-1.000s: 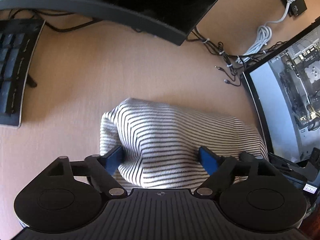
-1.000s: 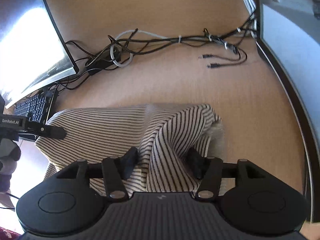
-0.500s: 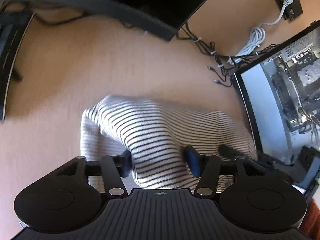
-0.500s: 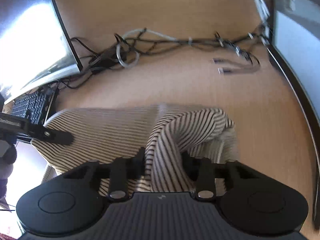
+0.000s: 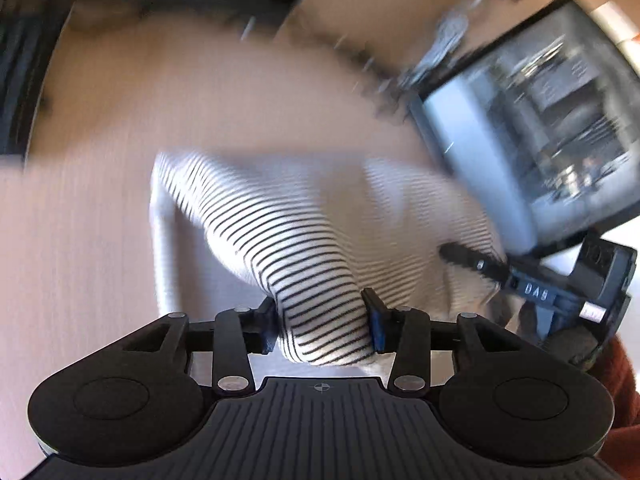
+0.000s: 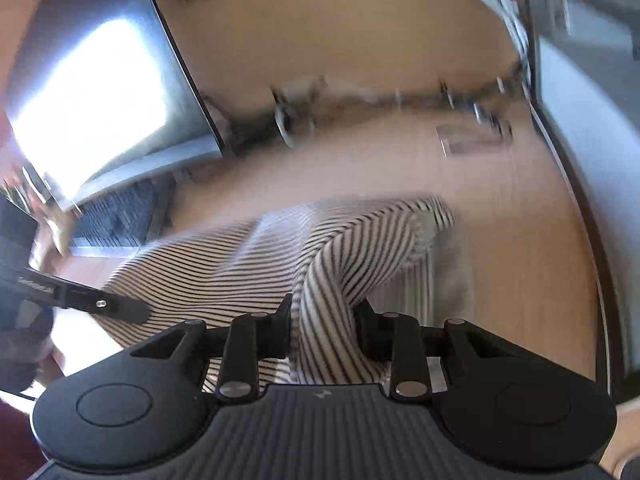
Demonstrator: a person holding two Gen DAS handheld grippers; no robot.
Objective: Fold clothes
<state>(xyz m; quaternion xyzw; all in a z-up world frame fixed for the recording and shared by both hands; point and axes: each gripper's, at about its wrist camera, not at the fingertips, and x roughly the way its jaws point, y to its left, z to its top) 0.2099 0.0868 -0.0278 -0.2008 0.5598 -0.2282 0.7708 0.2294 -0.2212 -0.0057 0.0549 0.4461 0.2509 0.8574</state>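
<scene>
A white garment with thin black stripes [image 5: 280,216] lies bunched on the wooden desk [image 5: 200,92]. My left gripper [image 5: 322,316] pinches a raised fold of it; its jaws are opening slightly with the cloth still pressed between the blue pads. One finger [image 5: 468,256] of my right gripper rests on the cloth's far right side. In the right wrist view the garment [image 6: 248,264] rises in a ridge into my right gripper [image 6: 323,316], whose jaws are also easing open while gripping the fold. The left gripper's finger [image 6: 112,306] shows at the cloth's left corner. Both views are motion-blurred.
A glass-sided computer case [image 5: 540,140] stands close on the right. A curved monitor [image 6: 100,92] and a keyboard [image 6: 116,220] sit at the left. A tangle of cables [image 6: 360,96] runs along the back of the desk. A red sleeve [image 5: 618,380] shows at the lower right.
Both grippers have closed from wide apart onto folds of the striped cloth. Both have since swept across the desk with the cloth bunched up between the pads.
</scene>
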